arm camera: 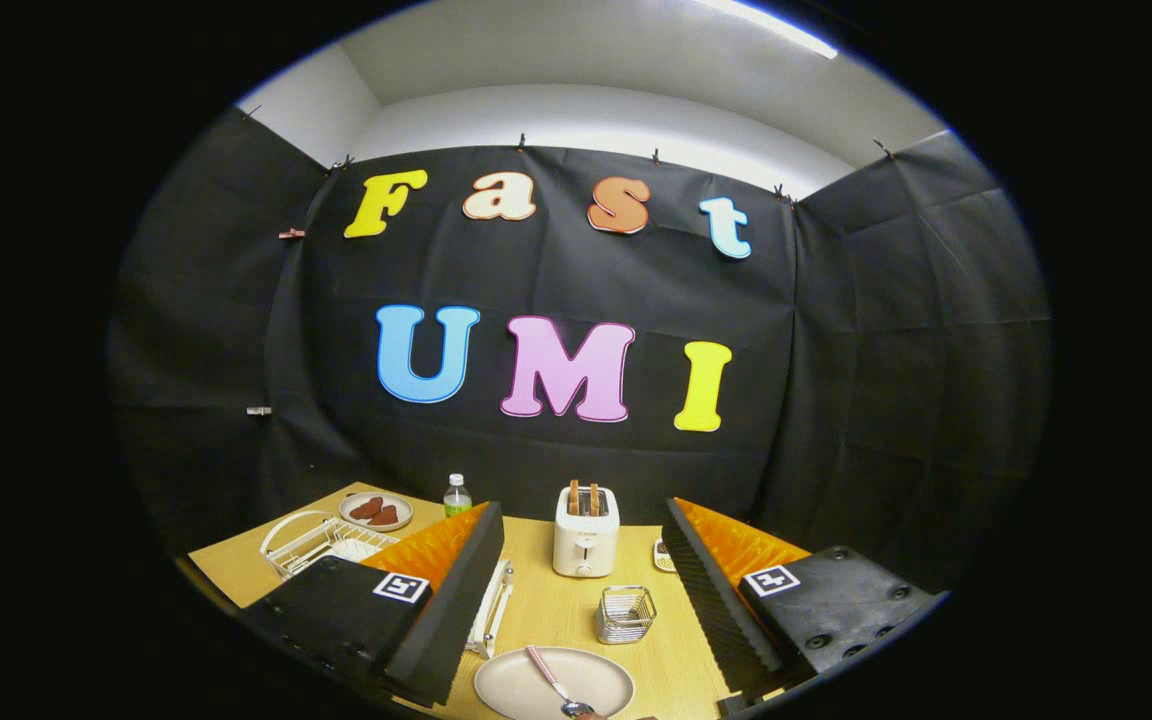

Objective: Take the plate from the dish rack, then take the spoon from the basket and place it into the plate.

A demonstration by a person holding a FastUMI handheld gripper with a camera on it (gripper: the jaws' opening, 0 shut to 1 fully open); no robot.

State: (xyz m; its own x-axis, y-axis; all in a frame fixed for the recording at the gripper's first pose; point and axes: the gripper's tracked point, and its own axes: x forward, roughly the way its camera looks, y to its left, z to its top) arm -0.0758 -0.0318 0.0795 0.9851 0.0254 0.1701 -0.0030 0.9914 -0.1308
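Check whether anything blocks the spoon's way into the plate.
Nothing visible does: the spoon already lies in the plate on the table, between the open tongs. The wire basket stands just beyond, apart from the plate.

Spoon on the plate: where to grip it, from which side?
Grip the spoon at its striped handle, coming from above; the handle lies flat across the plate, bowl end nearest the gripper. Jaws are open, holding nothing.

Wooden table [556, 610] – plate [506, 685], wire basket [626, 613], toaster [585, 532], dish rack [321, 540], bottle [456, 495].
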